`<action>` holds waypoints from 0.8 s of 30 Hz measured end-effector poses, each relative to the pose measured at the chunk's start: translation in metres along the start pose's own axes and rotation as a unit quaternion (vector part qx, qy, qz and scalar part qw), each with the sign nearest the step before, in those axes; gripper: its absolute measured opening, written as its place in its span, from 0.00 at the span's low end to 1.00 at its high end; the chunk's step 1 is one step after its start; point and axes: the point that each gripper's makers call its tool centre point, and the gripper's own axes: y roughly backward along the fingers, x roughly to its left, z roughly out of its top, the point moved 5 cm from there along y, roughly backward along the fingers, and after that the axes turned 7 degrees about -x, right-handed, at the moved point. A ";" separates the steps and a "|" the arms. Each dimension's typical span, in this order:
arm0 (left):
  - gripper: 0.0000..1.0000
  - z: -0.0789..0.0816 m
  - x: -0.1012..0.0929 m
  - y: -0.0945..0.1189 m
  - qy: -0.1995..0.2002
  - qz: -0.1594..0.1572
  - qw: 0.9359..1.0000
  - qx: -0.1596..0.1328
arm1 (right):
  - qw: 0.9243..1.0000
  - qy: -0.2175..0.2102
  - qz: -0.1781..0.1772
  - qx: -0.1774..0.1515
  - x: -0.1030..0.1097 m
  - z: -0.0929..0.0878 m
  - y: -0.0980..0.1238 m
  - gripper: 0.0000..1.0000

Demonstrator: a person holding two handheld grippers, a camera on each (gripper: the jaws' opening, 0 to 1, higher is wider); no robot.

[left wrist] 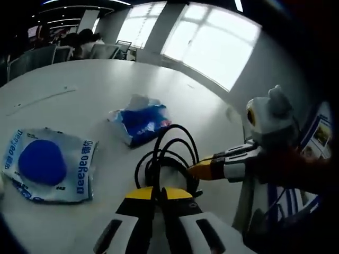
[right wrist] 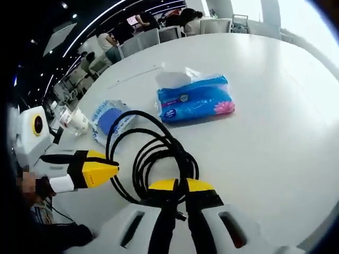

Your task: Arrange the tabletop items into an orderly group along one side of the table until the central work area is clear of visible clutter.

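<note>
A coiled black cable (left wrist: 165,153) lies on the white table (left wrist: 79,84), its loops rising just past my left gripper (left wrist: 159,191), whose yellow-tipped jaws are shut on the coil's near strands. My right gripper (left wrist: 204,169) comes in from the right, its tip at the coil's side. In the right gripper view the same cable (right wrist: 153,153) sits between the jaws of my right gripper (right wrist: 180,186), which are shut on it. There the left gripper (right wrist: 100,170) touches the coil's left edge.
A blue tissue pack (left wrist: 140,123) (right wrist: 196,98) lies beyond the cable. A flat wipes pack with a round blue lid (left wrist: 45,164) (right wrist: 108,119) lies to the side, with a paper cup (right wrist: 77,121) next to it. Chairs and seated people (right wrist: 159,26) are past the far edge.
</note>
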 end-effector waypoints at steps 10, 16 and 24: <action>0.06 0.002 0.003 -0.005 -0.041 -0.001 0.999 0.001 | 0.998 0.054 -0.006 -0.012 -0.001 0.002 -0.001 0.04; 0.06 0.001 0.004 -0.003 -0.053 -0.003 0.999 0.002 | 0.996 0.087 -0.013 -0.019 -0.001 0.005 0.000 0.06; 0.09 0.008 0.014 0.008 -0.053 0.001 0.998 -0.013 | 0.995 0.090 -0.022 -0.028 0.000 0.007 0.002 0.17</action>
